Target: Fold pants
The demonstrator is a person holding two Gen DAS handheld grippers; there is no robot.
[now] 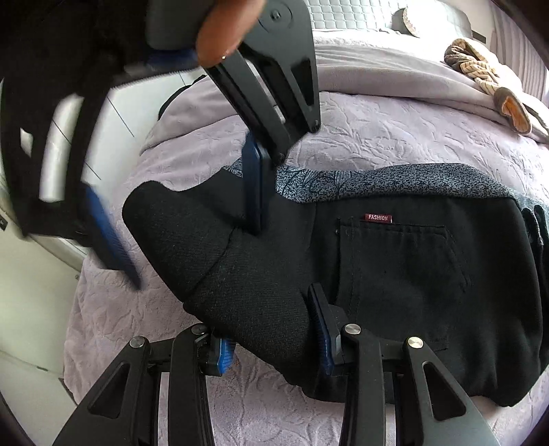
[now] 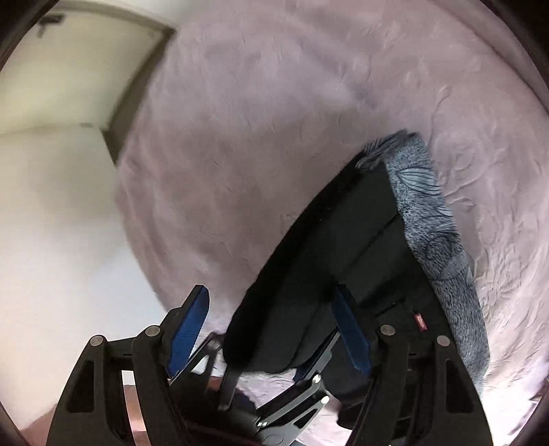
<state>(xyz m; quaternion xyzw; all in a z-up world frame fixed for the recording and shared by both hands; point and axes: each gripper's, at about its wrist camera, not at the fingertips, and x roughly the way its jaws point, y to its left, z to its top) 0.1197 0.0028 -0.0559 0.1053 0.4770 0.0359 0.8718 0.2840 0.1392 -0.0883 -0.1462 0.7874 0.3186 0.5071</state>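
Black pants (image 1: 394,267) with a grey patterned lining and a red FASHION tag (image 1: 378,218) lie folded on the lilac bedspread (image 1: 377,137). A black leg end (image 1: 178,233) points left. My left gripper (image 1: 274,339) is open, its blue pads either side of the folded leg at the near edge. My right gripper (image 1: 185,219) hangs open above the leg end, one blue finger (image 1: 254,188) touching the cloth. In the right wrist view the right gripper (image 2: 271,326) is open over the pants (image 2: 343,257).
A beige striped garment (image 1: 480,68) lies at the back right of the bed, near a grey pillow (image 1: 408,20). The bed's left edge borders a white floor (image 1: 27,308). A wall and door frame (image 2: 130,85) show beyond the bed.
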